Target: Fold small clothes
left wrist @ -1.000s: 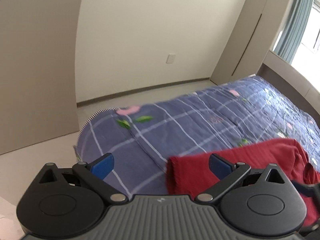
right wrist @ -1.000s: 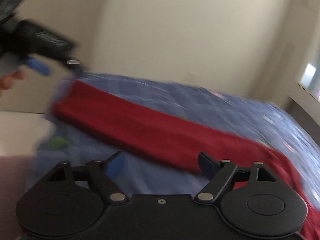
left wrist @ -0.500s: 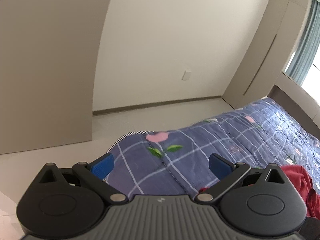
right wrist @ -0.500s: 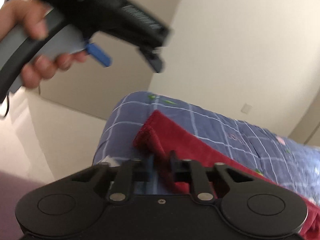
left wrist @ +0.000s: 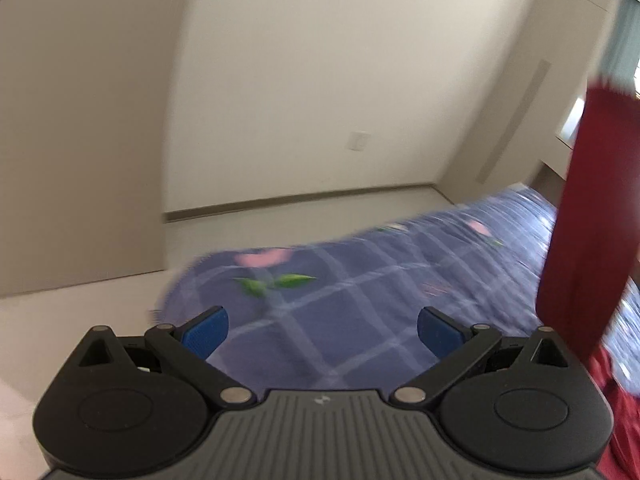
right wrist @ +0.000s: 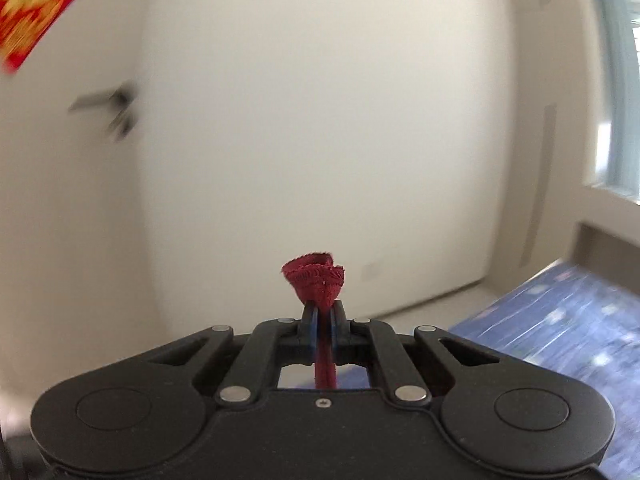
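Note:
A dark red garment [left wrist: 592,208] hangs as a long vertical strip at the right of the left wrist view, its lower part bunched on the bed. My right gripper [right wrist: 323,314] is shut on a hem of that garment [right wrist: 316,280], which bunches up above the fingertips, held high in the air. My left gripper [left wrist: 322,330] is open and empty, blue pads wide apart, above the bed's near end, left of the hanging cloth.
The bed has a blue checked quilt [left wrist: 360,292] with pink flowers. Pale floor [left wrist: 280,216] and a wall lie beyond it. A door with a handle [right wrist: 108,104] and a red poster [right wrist: 36,4] are at the left of the right wrist view.
My right gripper closed on the red garment's edge and lifted it high off the bed. My left gripper stayed open and swung left, away from the garment.

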The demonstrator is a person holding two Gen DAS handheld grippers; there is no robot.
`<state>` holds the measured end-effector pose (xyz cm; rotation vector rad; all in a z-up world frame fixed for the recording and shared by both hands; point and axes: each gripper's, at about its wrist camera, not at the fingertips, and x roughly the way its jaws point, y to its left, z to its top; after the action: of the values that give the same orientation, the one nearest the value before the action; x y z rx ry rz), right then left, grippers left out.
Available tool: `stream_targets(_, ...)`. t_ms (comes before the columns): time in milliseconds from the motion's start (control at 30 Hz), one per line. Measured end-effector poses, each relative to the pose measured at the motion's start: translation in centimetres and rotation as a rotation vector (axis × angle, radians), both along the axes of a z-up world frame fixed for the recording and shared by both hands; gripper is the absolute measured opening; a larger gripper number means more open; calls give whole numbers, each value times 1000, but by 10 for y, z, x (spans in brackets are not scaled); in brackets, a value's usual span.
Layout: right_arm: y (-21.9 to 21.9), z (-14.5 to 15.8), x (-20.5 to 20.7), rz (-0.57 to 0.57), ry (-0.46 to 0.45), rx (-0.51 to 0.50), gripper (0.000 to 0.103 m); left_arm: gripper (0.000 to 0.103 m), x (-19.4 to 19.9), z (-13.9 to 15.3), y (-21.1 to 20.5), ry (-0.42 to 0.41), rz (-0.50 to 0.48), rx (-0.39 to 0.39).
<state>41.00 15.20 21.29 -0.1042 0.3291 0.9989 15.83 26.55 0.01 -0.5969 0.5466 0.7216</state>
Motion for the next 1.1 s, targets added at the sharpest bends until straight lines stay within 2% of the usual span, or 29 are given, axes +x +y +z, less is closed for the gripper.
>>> stream_targets(100, -20, 33, 42, -92, 14, 47, 6, 103, 47, 3, -21, -23, -139, 27)
stream_targets(233, -53, 56, 72, -151, 16, 62, 6, 103, 117, 4, -54, -99, -365, 61)
stream_targets(300, -61, 61, 84, -161, 21, 57, 6, 103, 156, 1, -70, -151, -489, 70)
stream_targets(367, -78, 61, 93, -163, 33, 42, 6, 103, 194, -2, -83, -170, -592, 84)
stream_targets(500, -97, 49, 104, -149, 13, -3, 6, 103, 251, -7, -107, -143, -742, 154)
stream_targets(600, -117, 39, 111, -142, 36, 19, 6, 103, 268, -11, -126, -137, -776, 213)
stream_targets(667, -124, 32, 115, -145, 25, 40, 6, 101, 275, -16, -142, -92, -735, 287)
stream_targets(700, -133, 30, 117, -153, 12, 52, 6, 88, 279, -21, -148, -41, -704, 337)
stream_targets(733, -143, 26, 117, -164, 9, 66, 6, 64, 284, -24, -153, 19, -694, 379)
stream_targets(800, -167, 17, 118, -188, 23, 81, 6, 39, 291, -30, -156, 85, -676, 423)
stream_targets(933, -237, -23, 114, -282, 31, 121, 6, 37, 292, -33, -154, 64, -655, 438)
stream_targets(1033, -293, -81, 118, -405, 92, 114, 6, 38, 289, -39, -168, 99, -693, 516)
stream_targets(1100, -329, -125, 116, -483, 166, 100, 6, 40, 286, -45, -180, 123, -730, 559)
